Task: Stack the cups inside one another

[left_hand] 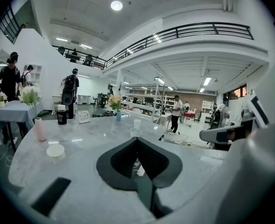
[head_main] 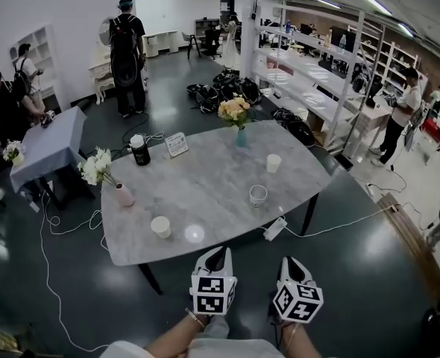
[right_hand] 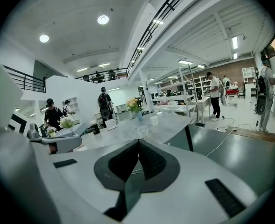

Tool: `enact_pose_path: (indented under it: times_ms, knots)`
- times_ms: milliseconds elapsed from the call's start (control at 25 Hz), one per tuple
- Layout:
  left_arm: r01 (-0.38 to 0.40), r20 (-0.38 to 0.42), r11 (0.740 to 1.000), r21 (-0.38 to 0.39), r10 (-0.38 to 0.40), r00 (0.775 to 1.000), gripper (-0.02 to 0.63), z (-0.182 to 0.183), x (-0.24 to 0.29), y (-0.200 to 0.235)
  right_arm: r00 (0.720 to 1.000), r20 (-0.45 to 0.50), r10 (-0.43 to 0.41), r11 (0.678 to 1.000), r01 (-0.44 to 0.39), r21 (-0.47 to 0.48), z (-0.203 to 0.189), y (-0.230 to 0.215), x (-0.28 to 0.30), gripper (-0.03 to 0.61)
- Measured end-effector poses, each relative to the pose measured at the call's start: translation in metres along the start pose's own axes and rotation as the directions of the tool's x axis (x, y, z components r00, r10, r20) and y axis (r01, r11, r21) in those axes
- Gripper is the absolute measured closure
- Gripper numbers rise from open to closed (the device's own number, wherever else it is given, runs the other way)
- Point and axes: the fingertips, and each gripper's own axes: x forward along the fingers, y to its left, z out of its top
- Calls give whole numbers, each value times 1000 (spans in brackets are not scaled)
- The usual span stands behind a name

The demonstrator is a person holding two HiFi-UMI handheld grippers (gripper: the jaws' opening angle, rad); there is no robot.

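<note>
Three cups stand apart on the grey marble table. A white cup is at the near left, a clear cup near the right edge, and a white cup farther back on the right. My left gripper hangs just off the table's near edge, shut and empty. Beside it on the right, my right gripper is also shut with nothing in it. Both point toward the table, short of every cup.
On the table stand a pink vase of white flowers, a teal vase of flowers, a black bottle and a sign card. A power strip lies at the near right edge. People stand beyond; cables cross the floor.
</note>
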Motion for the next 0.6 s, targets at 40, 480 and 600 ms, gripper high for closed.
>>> enact_pose_path:
  times_ms: [40,480,600]
  knots:
    - [4,0,1000,1,-4,1000,617,3,8,3,1000,2,-3,1000,3,0,4,0,8,572]
    - [15,-18,1000,1,-15,1000,617,23,87,37,1000,-5,-3,1000,3,10,31,-2,93,572]
    - [20,-28,1000,5,-20,999,617,28,103,43,1000,-9,-10,1000,10,19,35,-5,109,572]
